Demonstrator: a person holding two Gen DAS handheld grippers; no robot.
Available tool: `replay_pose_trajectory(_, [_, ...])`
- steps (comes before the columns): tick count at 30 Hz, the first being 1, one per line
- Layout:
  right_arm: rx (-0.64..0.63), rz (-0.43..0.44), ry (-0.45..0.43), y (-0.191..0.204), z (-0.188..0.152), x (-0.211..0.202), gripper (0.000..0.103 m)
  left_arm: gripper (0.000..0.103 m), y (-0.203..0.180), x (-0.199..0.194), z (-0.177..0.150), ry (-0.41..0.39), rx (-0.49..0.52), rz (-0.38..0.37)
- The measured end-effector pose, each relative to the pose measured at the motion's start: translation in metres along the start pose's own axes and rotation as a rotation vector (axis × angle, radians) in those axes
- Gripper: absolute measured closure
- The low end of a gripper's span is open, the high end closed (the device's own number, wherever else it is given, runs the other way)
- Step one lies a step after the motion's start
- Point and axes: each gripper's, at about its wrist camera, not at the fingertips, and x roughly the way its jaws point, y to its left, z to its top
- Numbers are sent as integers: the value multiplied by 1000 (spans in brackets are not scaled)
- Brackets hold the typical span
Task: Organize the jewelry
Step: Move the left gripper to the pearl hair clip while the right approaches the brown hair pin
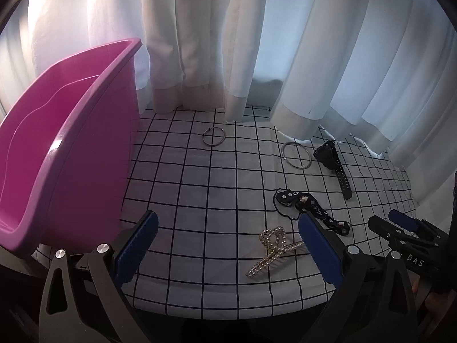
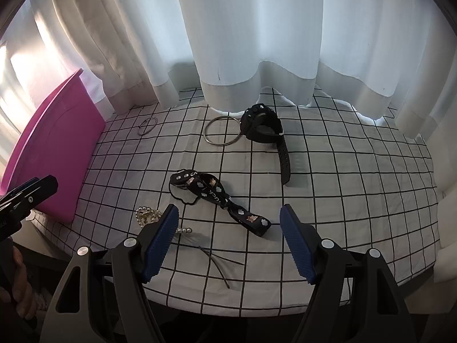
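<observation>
1. Blue-padded jaws of the right gripper [image 2: 228,243] stand wide apart, holding nothing.
2. Between them lies the black patterned strap [image 2: 220,197]; the pearl hair claw [image 2: 147,214] sits just left.
3. Left gripper [image 1: 228,251] gapes empty, claw between its jaws.
4. Beyond: steel ring [image 2: 222,130], black watch [image 2: 262,127] on the checked counter [image 2: 342,185].

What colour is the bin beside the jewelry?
Pink bin; it shows best in the left wrist view.

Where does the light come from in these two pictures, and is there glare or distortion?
Left wrist view: backlight through the white curtain, a glare streak on the pink bin rim. Right wrist view: curtain glows likewise; the grid cloth lines bow from the fisheye; corners are dark.
</observation>
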Motion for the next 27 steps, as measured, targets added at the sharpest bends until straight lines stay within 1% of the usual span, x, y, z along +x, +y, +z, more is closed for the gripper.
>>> replay_pose_trajectory(5, [29, 21, 68, -13, -28, 27, 33, 6, -14, 37, -20, 77, 27, 0])
replay_pose_trajectory(7, [16, 32, 86, -11, -38, 37, 33, 6, -18, 49, -26, 99, 35, 2])
replay_pose_trajectory(9, [-9, 20, 99, -5, -46, 46, 33, 6, -22, 61, -31, 119, 45, 5])
replay_pose_trajectory(11, [-20, 27, 91, -3, -52, 52, 33, 6, -26, 69, -36, 130, 59, 8])
replay_pose_trajectory(16, [-32, 57, 105, 1, -59, 65, 33, 6, -35, 84, -45, 151, 88, 6])
replay_pose_trajectory(21, [-49, 33, 98, 3, -63, 73, 33, 6, -42, 96, -53, 158, 117, 0])
replay_pose_trajectory(23, [-45, 32, 100, 2, -64, 76, 33, 6, -45, 102, -55, 163, 131, 11])
replay_pose_trajectory(27, [-52, 21, 79, 4, -65, 76, 33, 6, -50, 112, -58, 173, 146, 11])
